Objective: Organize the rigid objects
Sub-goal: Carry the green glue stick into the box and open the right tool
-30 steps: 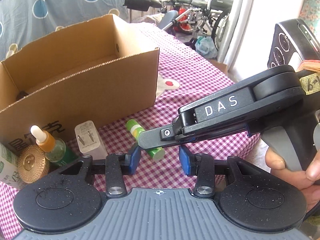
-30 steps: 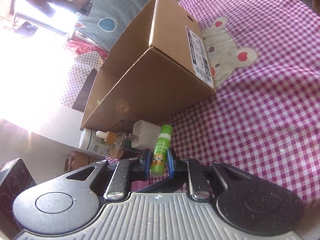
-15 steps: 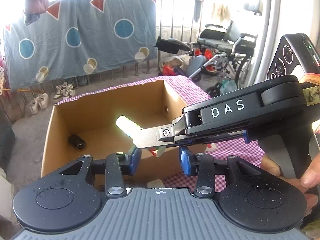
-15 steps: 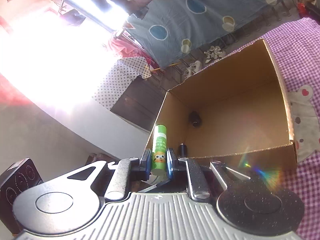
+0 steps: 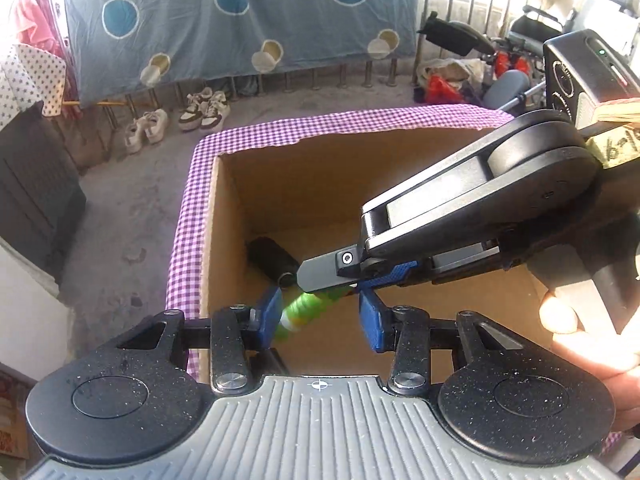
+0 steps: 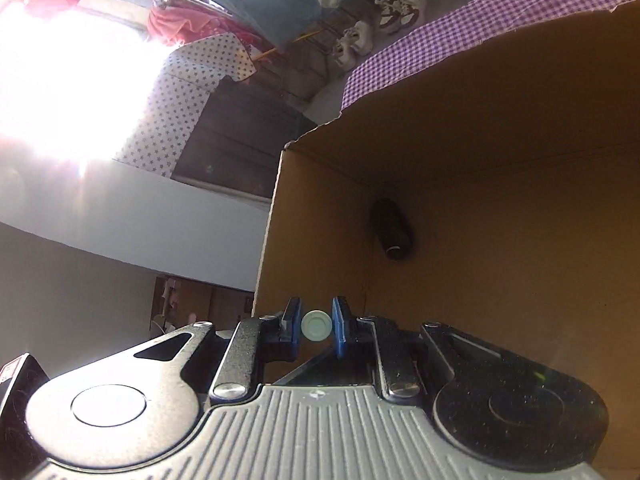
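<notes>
Open cardboard box (image 5: pixel 224 216) on purple checked tablecloth (image 5: pixel 182 240), filling most of both views, interior walls and floor bare brown. Beyond it, blue sheet with round patches (image 5: pixel 240 16) hung over a railing; pairs of sneakers (image 5: pixel 204 110) on the concrete floor below.

Right gripper (image 6: pixel 316 326) reaching over the box opening, blue pads (image 6: pixel 340 326) clamped on green tube (image 5: pixel 304 308). From the right wrist view, only the tube's pale round end cap showing, pinched between the pads. From the left wrist view, tube tilted, held above the box floor, partly hidden under the right gripper's dark finger.

Left gripper (image 5: pixel 318 316) hovering at the near edge of the box, jaws apart, nothing between the blue pads; green tube seen past them, just beside the left pad, contact impossible to judge.

Black cylinder (image 6: pixel 392 230) lying on its side on the box floor, close to the far left corner, near the tube's upper end but apart from it.
</notes>
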A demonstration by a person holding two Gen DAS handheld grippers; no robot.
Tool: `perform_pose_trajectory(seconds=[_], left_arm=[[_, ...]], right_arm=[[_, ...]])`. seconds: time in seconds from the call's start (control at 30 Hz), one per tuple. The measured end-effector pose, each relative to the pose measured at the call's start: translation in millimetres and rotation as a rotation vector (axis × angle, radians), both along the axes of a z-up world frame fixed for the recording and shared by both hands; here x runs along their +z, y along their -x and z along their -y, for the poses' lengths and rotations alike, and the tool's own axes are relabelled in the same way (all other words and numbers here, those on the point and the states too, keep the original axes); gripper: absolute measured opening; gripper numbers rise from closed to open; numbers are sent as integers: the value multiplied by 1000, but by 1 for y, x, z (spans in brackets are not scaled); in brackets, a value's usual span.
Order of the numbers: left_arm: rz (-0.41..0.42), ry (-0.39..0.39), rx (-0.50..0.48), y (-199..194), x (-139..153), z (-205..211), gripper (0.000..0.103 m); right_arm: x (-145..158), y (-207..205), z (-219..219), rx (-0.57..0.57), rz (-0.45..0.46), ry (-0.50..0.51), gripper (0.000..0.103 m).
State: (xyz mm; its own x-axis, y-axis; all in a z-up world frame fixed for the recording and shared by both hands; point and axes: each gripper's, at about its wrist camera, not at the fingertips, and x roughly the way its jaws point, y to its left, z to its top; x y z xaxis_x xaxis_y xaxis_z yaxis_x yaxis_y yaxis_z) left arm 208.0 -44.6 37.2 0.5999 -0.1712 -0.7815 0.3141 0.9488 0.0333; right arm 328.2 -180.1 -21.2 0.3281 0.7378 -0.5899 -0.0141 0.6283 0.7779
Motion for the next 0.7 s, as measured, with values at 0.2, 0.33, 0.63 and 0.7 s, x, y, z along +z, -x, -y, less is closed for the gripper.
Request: perform_pose_trajectory(seconds=[0.2,0.33,0.63,0.7], left_arm=[[50,16,14,9,14,-11,47],[80,45,23,16,28,-14,48],[102,92,57,35,40,-28,51],[111,97,56,42,44,-31,53]], right_arm=[[-16,3,1,-9,-35,30,19],[-8,3,2,-5,-17,49,19],[-28,-19,-16,-2,-104,58,20],[-26,-18,-16,-12,-95,66,20]])
